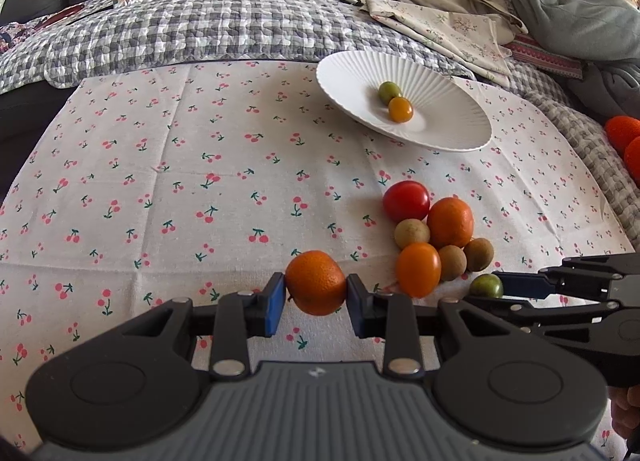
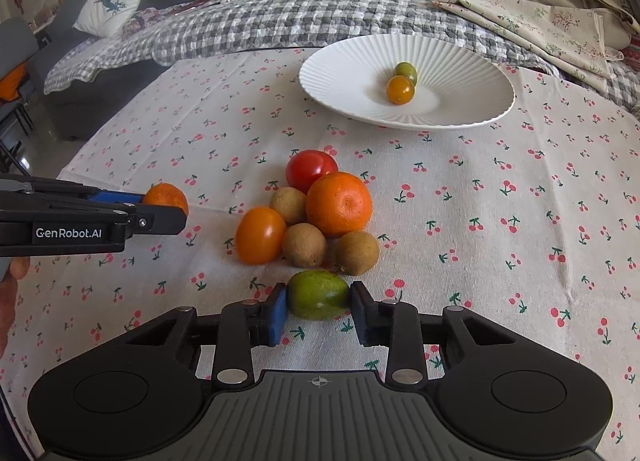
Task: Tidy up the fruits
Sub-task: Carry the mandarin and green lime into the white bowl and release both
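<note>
Left wrist view: a small mandarin [image 1: 316, 282] is clamped between the two blue pads of the left gripper [image 1: 316, 293], one pad pressed on each side of it.
Left jaws: closed to the width of the mandarin, nothing else touched; whether the mandarin rests on the cloth or is raised cannot be told.
Right jaws: the right gripper [image 2: 319, 297] is clenched on a green fruit [image 2: 318, 295], both pads seated on its sides.
Fruit pile: just ahead of the right jaws a cluster is seen, made of a large orange [image 2: 339, 203], a red tomato [image 2: 311, 169], an orange tomato [image 2: 260, 235] and three brown fruits [image 2: 305, 245], all touching one another; from the left jaws the cluster lies ahead and to the right.
Plate: a white ribbed plate [image 2: 472, 73] is set well ahead of both jaws, beyond the pile, with a green tomato [image 2: 405, 73] touching a yellow tomato [image 2: 400, 89] in its hollow.
Open room: bare cherry-print tablecloth [image 1: 180, 181] is spread ahead and left of the left jaws.
Edges: the cloth's far edge meets a grey checked quilt [image 1: 208, 29] behind the plate.
</note>
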Available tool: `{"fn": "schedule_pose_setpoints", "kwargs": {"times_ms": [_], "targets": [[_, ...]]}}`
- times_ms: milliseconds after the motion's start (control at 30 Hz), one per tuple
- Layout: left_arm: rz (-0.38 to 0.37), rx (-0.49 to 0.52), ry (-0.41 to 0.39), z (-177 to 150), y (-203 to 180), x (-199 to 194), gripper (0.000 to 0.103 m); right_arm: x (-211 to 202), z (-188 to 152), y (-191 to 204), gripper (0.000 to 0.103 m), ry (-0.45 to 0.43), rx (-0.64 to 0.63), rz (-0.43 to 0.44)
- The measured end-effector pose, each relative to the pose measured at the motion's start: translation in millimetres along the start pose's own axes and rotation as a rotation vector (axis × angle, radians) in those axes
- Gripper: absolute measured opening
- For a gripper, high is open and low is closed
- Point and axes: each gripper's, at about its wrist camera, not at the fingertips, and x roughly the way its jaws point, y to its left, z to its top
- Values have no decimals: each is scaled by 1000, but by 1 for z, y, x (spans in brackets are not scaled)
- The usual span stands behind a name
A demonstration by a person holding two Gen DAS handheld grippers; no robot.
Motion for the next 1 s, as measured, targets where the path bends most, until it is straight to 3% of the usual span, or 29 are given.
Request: {"fn": "schedule_pose_setpoints", "kwargs": {"times_ms": [467,1000], "targets": [[15,-12,-12,2,5,-2,31,-17,3,-30,32,14,91,-33],[18,21,-97,39,-15,5,31,-45,39,-90,32,-104,199,-154]]}}
